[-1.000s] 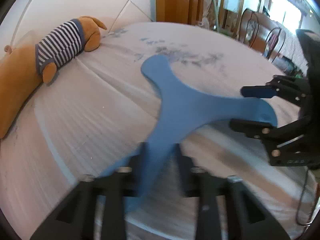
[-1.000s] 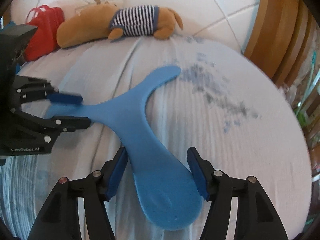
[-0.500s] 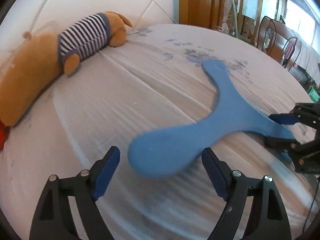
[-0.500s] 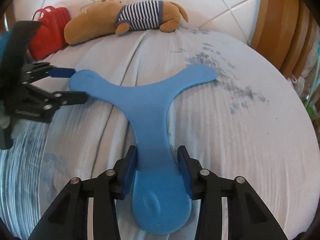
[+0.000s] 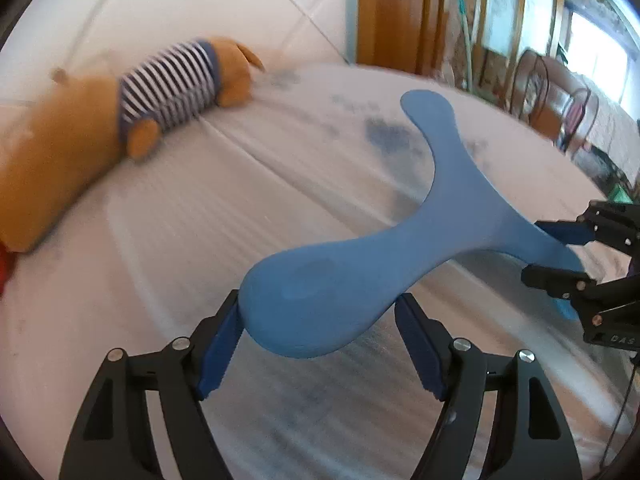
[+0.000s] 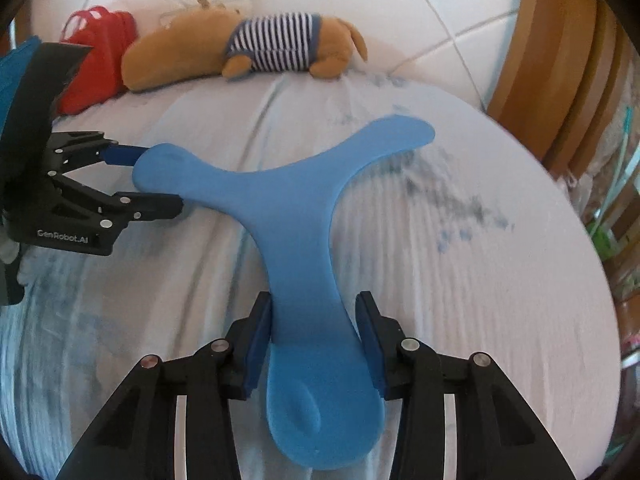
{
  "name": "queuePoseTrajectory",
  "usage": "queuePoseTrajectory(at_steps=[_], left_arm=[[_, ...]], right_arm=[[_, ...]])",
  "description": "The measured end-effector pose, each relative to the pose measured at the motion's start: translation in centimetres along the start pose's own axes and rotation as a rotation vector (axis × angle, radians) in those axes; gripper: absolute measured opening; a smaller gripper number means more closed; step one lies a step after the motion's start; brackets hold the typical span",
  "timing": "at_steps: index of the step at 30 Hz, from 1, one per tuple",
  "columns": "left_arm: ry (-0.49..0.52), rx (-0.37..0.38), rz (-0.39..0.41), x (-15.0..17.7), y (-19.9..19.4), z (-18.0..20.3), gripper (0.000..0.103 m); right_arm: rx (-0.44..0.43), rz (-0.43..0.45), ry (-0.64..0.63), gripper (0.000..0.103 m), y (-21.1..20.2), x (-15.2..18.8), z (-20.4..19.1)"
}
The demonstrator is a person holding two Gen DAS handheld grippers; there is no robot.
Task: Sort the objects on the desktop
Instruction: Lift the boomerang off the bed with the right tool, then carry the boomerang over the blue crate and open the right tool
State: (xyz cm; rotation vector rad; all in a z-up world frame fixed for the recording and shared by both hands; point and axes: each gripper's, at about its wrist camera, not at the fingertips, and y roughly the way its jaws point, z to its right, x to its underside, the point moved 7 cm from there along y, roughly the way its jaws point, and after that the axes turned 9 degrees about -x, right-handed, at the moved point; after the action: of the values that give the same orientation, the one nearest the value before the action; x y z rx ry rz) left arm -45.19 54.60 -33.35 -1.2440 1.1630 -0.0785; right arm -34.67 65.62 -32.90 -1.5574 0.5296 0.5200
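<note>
A blue three-armed boomerang-shaped toy hangs above the white bedsheet. My right gripper is shut on one arm of it; that arm's rounded end pokes back past the fingers. In the left wrist view the toy stretches from the right gripper toward me. My left gripper is open, and the toy's nearest rounded arm end sits between its blue pads without being squeezed. From the right wrist view the left gripper brackets that same arm tip.
A brown plush dog in a striped shirt lies along the white headboard, also in the left wrist view. A red bag sits at the far left. A wooden door frame and chairs stand beyond the bed.
The left gripper, shut on the toy a second ago, let go and opened. The right gripper closed on another arm. The left has since moved back in around the free arm end.
</note>
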Motion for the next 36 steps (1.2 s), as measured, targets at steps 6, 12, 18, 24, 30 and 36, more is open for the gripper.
queuePoseTrajectory(at_steps=[6, 12, 18, 24, 30, 36], left_arm=[[-0.071, -0.076, 0.08, -1.1, -7.2, -3.5, 0.069], [-0.171, -0.208, 0.156, -0.4, -15.7, -7.8, 0.069], [-0.287, -0.374, 0.235, 1.0, -25.3, -11.6, 0.069], [-0.406, -0.547, 0.297, 3.7, -34.9, -14.9, 0.069], [-0.529, -0.748, 0.331, 9.4, -45.3, -19.3, 0.069], [-0.611, -0.921, 0.335, 16.3, -54.2, -25.3, 0.069]], right_arm=[[-0.025, 0.08, -0.082, 0.042, -4.4, -3.4, -3.3], [-0.069, 0.169, -0.217, 0.042, -9.2, -7.5, -9.2], [-0.153, 0.271, -0.372, 0.042, -14.3, -11.5, -15.6], [-0.272, 0.356, -0.545, 0.042, -19.5, -14.9, -23.5], [-0.418, 0.435, -0.72, 0.042, -23.5, -17.2, -34.1], [-0.55, 0.502, -0.85, 0.042, -26.6, -18.3, -46.7]])
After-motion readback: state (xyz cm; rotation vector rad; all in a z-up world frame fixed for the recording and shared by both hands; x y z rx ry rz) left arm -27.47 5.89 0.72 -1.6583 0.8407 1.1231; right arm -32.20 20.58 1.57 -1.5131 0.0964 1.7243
